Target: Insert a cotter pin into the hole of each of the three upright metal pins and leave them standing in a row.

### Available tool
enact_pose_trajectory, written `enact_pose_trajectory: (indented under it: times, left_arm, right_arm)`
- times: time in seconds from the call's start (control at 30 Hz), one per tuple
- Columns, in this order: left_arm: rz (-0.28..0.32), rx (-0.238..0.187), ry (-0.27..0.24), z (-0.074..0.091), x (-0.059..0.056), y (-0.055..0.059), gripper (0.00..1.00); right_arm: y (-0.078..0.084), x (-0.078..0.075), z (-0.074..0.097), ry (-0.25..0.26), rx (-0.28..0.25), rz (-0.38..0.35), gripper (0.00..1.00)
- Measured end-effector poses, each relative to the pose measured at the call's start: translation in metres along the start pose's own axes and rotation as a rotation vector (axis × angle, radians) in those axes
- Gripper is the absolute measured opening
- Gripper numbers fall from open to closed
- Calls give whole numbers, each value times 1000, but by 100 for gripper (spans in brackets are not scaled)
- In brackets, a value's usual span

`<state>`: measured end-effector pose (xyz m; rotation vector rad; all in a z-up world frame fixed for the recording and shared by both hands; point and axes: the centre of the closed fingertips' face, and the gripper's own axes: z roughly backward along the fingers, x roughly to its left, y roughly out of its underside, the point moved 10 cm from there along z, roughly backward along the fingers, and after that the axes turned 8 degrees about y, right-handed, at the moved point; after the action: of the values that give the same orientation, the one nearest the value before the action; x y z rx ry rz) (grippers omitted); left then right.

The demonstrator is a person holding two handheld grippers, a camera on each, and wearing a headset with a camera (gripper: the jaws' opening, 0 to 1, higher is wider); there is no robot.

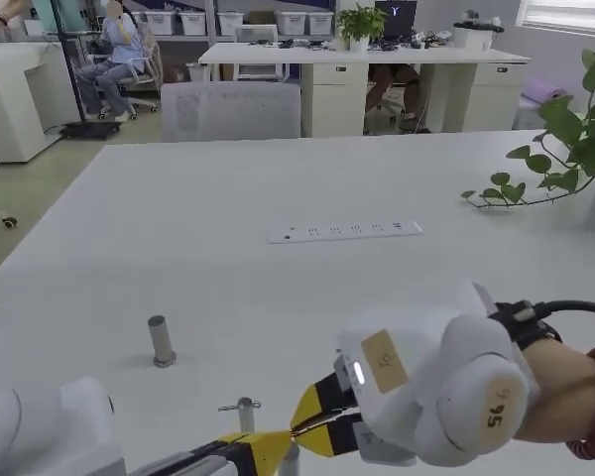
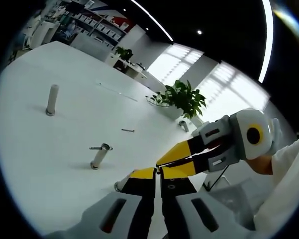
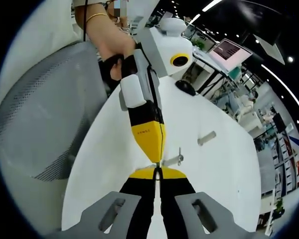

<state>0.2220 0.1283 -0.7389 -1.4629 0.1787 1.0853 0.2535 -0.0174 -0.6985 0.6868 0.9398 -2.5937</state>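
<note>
**Grippers tip to tip above the nearest pin**

Head view. Three upright pins stand on the white table in a line running away to the left. The far pin is bare. The middle pin carries a fitted cotter pin crosswise through its top. The near pin sits just under the jaws, partly hidden. The right gripper enters from the right and the left gripper from the lower left; their yellow tips meet.

Left gripper view. Own jaws are drawn together and touch the right gripper's tips, with the near pin just beside them. A loose cotter pin lies flat on the table, beyond the middle pin.

Right gripper view. Own jaws are likewise closed. Whether either pair pinches a cotter pin cannot be told; nothing resolves at the contact point.

Judgement: the near pin's long axis is vertical and its hole crosswise, so an insertion must travel level with the table. Both grippers are about equally near it. The far pin stands well apart, on the left gripper's side.
</note>
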Motion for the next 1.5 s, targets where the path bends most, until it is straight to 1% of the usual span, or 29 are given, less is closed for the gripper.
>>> enact_pose_trajectory:
  times: [0.07,0.1,0.27,0.37,0.47,0.53,0.6,0.73,0.77,0.83,0.93,0.97,1.0,1.1,1.17,1.23,1.33,1.4,1.43,1.5]
  left_arm:
    - [-5,2,1,0,0,0,1]
    - [-5,3,2,0,0,0,1]
    - [-35,14,0,0,1,0,0]
    - [-57,14,0,1,1,-1,0]
    - [-77,17,-3,1,2,-2,0]
    - [-95,23,-8,1,3,-2,0]
    - [-114,33,-12,1,3,-2,0]
    - [-184,63,-17,2,3,0,0]
    - [-197,70,-17,2,2,1,0]
    - [-215,81,-13,2,1,2,0]
    - [-263,104,2,2,0,3,0]
    - [-272,106,4,2,0,3,0]
    - [-296,117,12,2,-1,3,0]
    - [-343,137,25,2,-3,3,0]
    - [-376,145,39,3,-5,3,0]
    - [-403,155,57,3,-6,3,0]
    - [-431,172,81,4,-9,3,0]
    - [-443,174,100,5,-12,3,0]
    - [-455,180,109,5,-13,3,0]
    - [-482,196,133,5,-15,3,0]
  right_arm:
    - [0,0,0,0,-2,-1,3]
    - [0,0,0,0,-4,10,3]
    - [0,1,-1,-1,-5,28,3]
    - [1,1,-1,0,-8,22,4]
    - [2,0,-1,5,1,10,6]
    - [4,-2,-1,18,5,-16,9]
    - [6,-4,1,17,3,-32,10]
    - [11,-6,4,-1,-8,-127,10]
    - [12,-7,5,-6,-16,-162,10]
    - [15,-6,6,-33,-20,-206,11]
    - [18,-7,7,-65,-26,-268,12]
    - [19,-7,8,-63,-28,-276,12]
    - [20,-7,8,-69,-31,-291,12]
    - [22,-6,9,-105,-36,-333,14]
    - [22,-4,10,-154,-59,-388,15]
    - [24,-5,12,-178,-69,-431,15]
    - [27,-5,14,-200,-73,-440,16]
    - [28,-4,16,-231,-83,-466,16]
    - [28,-3,17,-255,-94,-487,16]
    - [28,-2,19,-278,-113,-505,16]
